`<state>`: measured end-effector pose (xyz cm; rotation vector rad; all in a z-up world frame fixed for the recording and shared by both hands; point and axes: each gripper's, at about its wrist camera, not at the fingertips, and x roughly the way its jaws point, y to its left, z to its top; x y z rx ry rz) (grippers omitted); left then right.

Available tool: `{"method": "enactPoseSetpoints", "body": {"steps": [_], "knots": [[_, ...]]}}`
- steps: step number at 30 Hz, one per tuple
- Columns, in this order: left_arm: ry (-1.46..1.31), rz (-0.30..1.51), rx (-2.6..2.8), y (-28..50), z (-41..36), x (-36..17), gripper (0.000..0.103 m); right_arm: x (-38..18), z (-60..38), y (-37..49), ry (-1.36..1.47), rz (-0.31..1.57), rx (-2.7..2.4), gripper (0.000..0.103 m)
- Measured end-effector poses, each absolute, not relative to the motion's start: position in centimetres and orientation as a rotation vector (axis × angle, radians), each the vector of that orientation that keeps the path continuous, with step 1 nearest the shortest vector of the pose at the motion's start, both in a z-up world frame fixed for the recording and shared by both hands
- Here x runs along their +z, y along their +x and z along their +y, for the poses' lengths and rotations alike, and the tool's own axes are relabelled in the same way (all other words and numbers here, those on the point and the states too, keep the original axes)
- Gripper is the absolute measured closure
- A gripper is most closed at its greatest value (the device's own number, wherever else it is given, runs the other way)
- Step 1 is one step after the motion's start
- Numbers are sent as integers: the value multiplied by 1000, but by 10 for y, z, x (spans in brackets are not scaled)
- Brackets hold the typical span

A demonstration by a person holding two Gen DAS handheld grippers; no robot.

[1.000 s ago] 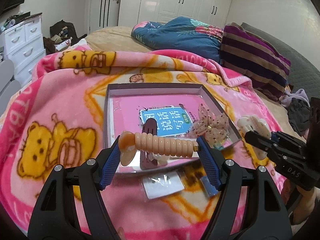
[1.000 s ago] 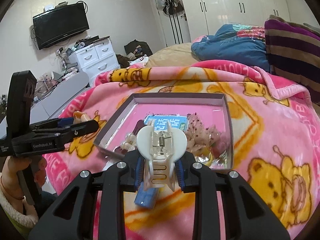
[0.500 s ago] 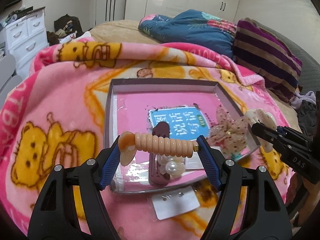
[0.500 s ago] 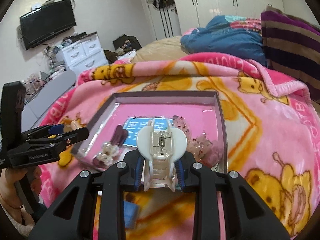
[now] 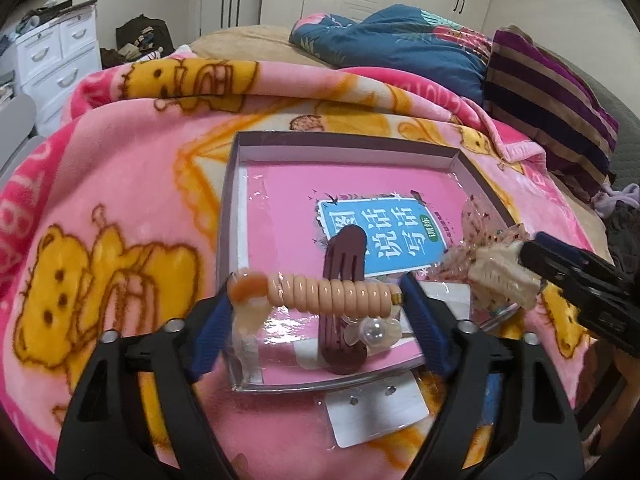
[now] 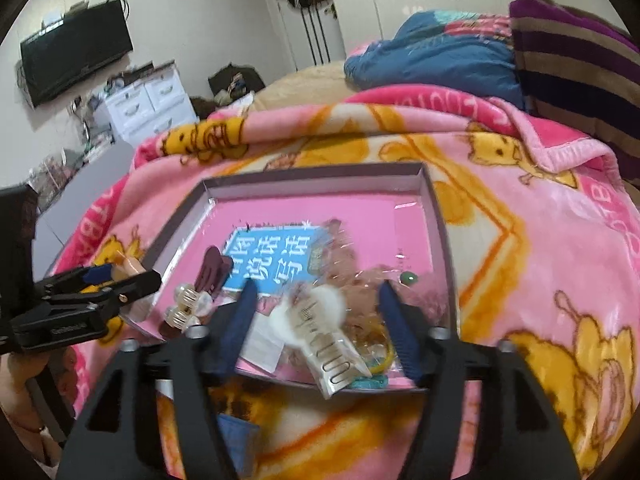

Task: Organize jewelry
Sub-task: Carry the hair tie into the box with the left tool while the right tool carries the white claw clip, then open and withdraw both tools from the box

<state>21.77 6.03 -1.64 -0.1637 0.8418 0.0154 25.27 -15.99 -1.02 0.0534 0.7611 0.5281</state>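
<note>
A shallow box [image 5: 344, 142] with a pink floor lies on a pink bear blanket; it also shows in the right wrist view [image 6: 316, 178]. My left gripper [image 5: 316, 300] is shut on a peach spiral hair tie [image 5: 332, 295], held over the box's near left part. My right gripper [image 6: 316, 312] is open. A white claw hair clip [image 6: 320, 332] is loose between its fingers, tilted and blurred, over the box's near edge. In the box lie a maroon hair clip [image 5: 344, 280], a pearl clip [image 5: 374, 330] and a sheer glitter bow [image 6: 360, 280].
A white earring card [image 5: 376, 408] lies on the blanket in front of the box. A blue item [image 6: 236, 436] lies there too. Folded quilts [image 5: 408, 48] and a striped blanket [image 5: 552, 96] lie behind. A white dresser [image 5: 56, 68] stands far left.
My right gripper opened and let go of the white claw clip, which drops tilted toward the box. Both grippers moved forward over the box. The left still holds the hair tie.
</note>
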Motion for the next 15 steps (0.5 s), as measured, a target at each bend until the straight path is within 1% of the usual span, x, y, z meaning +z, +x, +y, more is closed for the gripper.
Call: {"method": "enactPoseSetpoints", "body": {"steps": [1, 3, 4, 6, 7, 9, 15], "knots": [[-163, 837, 17, 217, 60, -15, 20, -6, -164, 248, 63, 751, 526, 33], [-162, 829, 14, 215, 60, -12, 18, -1, -171, 241, 78, 731, 523, 23], [-159, 825, 16, 214, 60, -10, 16, 2, -176, 236, 89, 718, 520, 22], [-151, 809, 10, 209, 58, -4, 15, 7, -182, 227, 101, 703, 522, 15], [-147, 803, 13, 206, 58, -2, 14, 9, -184, 222, 104, 697, 526, 14], [-137, 781, 15, 199, 56, 6, 10, 12, -187, 213, 97, 692, 539, 14], [-95, 740, 33, 177, 51, 22, 9, 15, -188, 187, 72, 688, 564, 14]]}}
